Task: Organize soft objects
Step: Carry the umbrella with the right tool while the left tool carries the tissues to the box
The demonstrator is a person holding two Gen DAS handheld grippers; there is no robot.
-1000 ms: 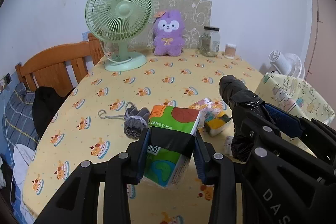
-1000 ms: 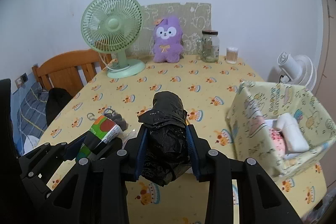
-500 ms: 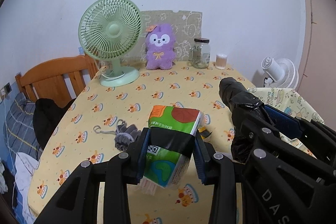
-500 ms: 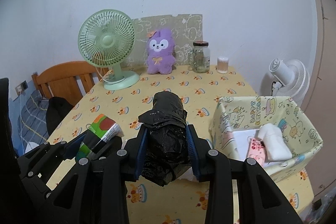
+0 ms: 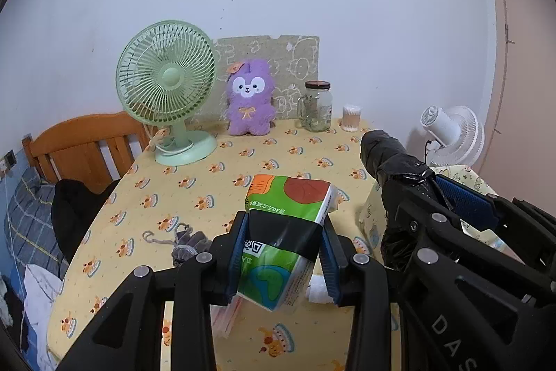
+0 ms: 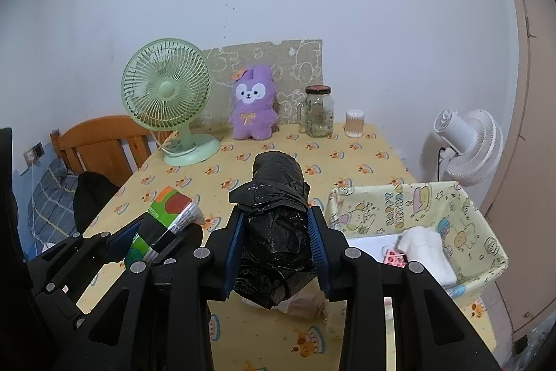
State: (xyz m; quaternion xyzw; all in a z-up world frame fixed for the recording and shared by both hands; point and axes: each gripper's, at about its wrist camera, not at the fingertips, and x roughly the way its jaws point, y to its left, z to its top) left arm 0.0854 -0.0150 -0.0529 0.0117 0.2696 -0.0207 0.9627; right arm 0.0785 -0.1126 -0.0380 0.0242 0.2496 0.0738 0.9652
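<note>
My left gripper [image 5: 283,252] is shut on a green tissue pack [image 5: 288,218] and holds it high above the yellow tablecloth [image 5: 215,186]. The pack also shows in the right wrist view [image 6: 166,218]. My right gripper [image 6: 276,249] is shut on a black plastic bag roll [image 6: 274,218], also held in the air; the roll shows in the left wrist view [image 5: 389,159]. A patterned fabric basket [image 6: 483,228] stands at the right and holds a white soft item [image 6: 427,249] and a pink item [image 6: 394,257]. A grey drawstring pouch [image 5: 189,246] lies on the cloth.
A green desk fan [image 5: 166,89], a purple plush [image 5: 248,99], a glass jar [image 5: 314,110] and a cotton swab tub [image 5: 351,119] stand along the back wall. A white fan [image 6: 465,141] is beyond the right edge. A wooden chair [image 5: 87,145] is at the left.
Both grippers have risen and drawn back with their loads. The table looks lower and farther away, and the basket shows more fully in the right wrist view.
</note>
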